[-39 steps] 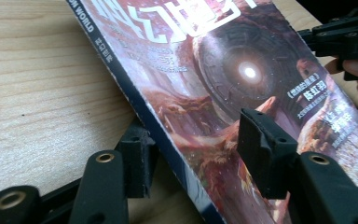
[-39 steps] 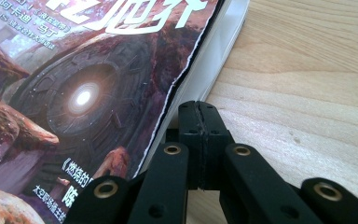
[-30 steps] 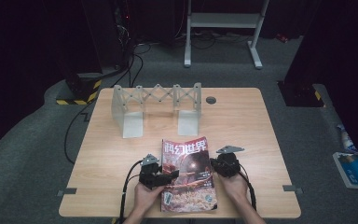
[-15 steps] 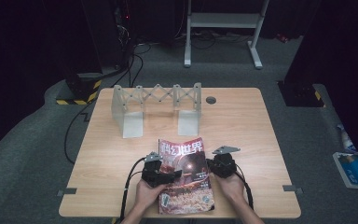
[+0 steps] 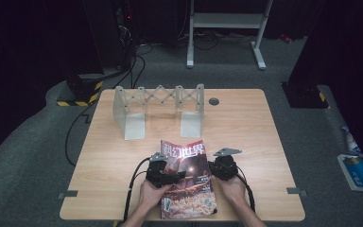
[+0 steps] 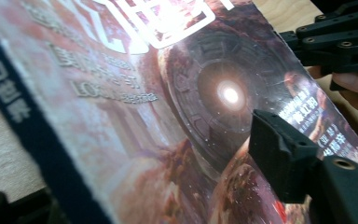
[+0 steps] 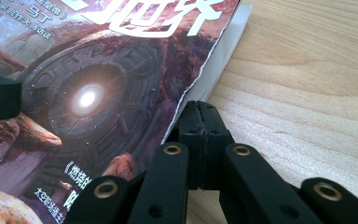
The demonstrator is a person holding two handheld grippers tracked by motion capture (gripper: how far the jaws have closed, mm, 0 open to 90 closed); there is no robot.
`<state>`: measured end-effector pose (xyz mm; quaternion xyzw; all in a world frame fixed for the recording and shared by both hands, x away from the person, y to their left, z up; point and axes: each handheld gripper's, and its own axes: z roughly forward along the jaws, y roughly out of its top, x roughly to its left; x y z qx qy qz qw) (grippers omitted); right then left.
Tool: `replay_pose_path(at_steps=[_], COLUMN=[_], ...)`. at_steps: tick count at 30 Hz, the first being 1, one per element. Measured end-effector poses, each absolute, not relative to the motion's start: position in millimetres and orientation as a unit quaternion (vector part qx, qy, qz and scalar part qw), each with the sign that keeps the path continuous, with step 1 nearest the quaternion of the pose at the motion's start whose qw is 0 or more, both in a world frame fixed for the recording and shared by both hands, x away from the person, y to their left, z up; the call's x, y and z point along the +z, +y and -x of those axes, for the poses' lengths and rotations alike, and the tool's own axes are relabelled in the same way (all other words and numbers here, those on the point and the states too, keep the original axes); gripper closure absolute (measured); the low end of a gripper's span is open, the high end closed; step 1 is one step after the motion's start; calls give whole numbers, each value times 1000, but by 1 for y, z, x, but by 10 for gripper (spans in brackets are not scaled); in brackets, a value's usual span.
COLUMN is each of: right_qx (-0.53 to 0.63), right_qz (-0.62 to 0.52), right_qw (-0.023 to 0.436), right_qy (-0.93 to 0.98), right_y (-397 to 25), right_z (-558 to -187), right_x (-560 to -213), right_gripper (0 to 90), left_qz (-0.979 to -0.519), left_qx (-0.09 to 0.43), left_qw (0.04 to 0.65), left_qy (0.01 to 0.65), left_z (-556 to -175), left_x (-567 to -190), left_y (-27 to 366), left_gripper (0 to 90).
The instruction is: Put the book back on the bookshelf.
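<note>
From where I stand, the left claw (image 5: pixel 166 176) grips the magazine (image 5: pixel 187 178) at its spine edge, one jaw on the cover and one beneath. The magazine lies tilted at the near edge of the desk (image 5: pixel 246 127), well in front of the grey folding rack (image 5: pixel 159 109). At the magazine's right edge, the right claw (image 7: pixel 199 140) sits pinched shut, empty. It looks like the lifting step; next, raising it toward the rack calls for firm support.

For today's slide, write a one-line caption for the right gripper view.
Right claw shut at the open edge of a magazine lying on a wooden table.
</note>
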<state>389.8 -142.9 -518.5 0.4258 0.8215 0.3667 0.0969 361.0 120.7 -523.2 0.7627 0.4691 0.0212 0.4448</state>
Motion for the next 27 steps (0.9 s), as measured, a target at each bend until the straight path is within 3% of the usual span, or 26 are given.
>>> replay_pose_path(at_steps=[13,27], right_qx=[369,373], right_qz=[-425,-424], right_qw=[95,97], right_qy=[821,819], right_y=[-143,-144], right_z=[-389,-386], right_x=[-519,-519], right_gripper=[887,870], left_qz=[-769,-754], left_qx=[13,13], left_qw=[413,423], left_qy=[487,503], left_z=[-366,-361], left_x=[-518,-515], left_y=[122,123], left_gripper=[581,702])
